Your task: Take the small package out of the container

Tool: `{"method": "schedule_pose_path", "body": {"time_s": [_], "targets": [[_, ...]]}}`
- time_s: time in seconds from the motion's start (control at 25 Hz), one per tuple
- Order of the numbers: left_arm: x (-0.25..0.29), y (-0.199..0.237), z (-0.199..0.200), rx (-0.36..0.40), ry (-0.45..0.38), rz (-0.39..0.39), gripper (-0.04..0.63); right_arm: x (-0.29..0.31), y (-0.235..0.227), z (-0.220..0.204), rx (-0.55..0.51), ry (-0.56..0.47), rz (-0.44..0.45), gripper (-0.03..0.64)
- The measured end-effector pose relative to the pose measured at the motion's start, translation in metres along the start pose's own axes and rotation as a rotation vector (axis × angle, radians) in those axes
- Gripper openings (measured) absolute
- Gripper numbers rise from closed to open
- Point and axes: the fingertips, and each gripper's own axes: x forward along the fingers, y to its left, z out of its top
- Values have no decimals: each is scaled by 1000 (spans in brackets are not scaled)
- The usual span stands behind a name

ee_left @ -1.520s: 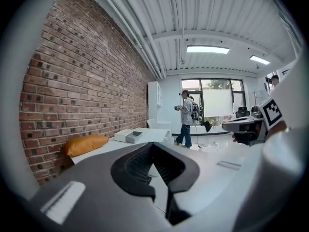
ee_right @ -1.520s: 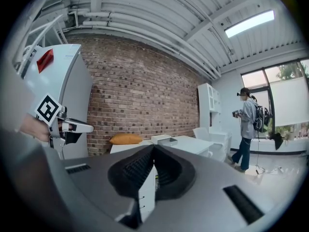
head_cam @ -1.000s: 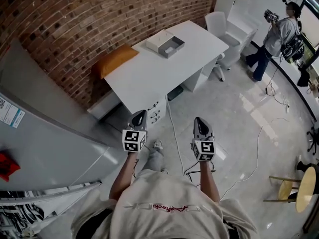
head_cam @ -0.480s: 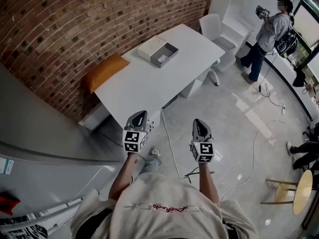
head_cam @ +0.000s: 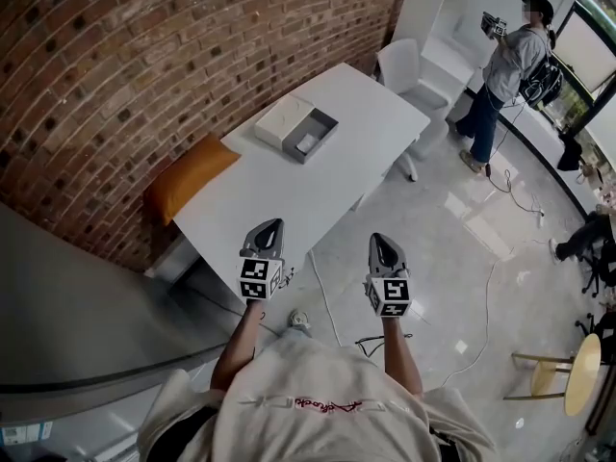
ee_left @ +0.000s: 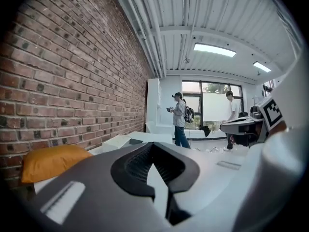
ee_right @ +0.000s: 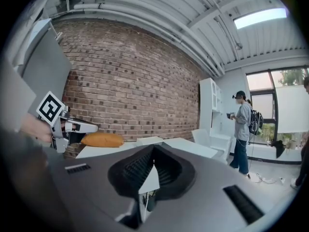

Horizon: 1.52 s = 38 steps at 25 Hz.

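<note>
A white surface [head_cam: 337, 176] stands beside a brick wall [head_cam: 144, 56], with an orange cushion [head_cam: 183, 176] along its wall-side edge and a white chair [head_cam: 402, 65] at its far end. On the surface's far half sits the grey container [head_cam: 312, 135], with the small package [head_cam: 306, 143] inside it. The left gripper [head_cam: 269, 225] and right gripper [head_cam: 379, 240] hover at the surface's near edge, jaws together and empty. A second ago the surface lay farther ahead of them.

An office, by its brick wall [head_cam: 144, 65], white desk [head_cam: 361, 128] and swivel chair [head_cam: 400, 65].
</note>
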Motion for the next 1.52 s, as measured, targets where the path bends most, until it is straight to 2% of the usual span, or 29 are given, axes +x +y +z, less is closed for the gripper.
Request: {"method": "schedule_pose_path", "body": {"time_s": [0.36, 0.88, 1.16, 1.52], "targets": [[56, 37, 4, -21, 11, -35, 9, 58, -11, 8, -14, 24, -21, 11], [95, 44, -1, -13, 31, -74, 9, 79, -28, -7, 4, 44, -60, 11], [128, 52, 4, -12, 28, -47, 9, 110, -50, -16, 25, 42, -39, 11], [201, 69, 16, -10, 36, 41, 9, 180, -111, -14, 20, 38, 28, 11]]}}
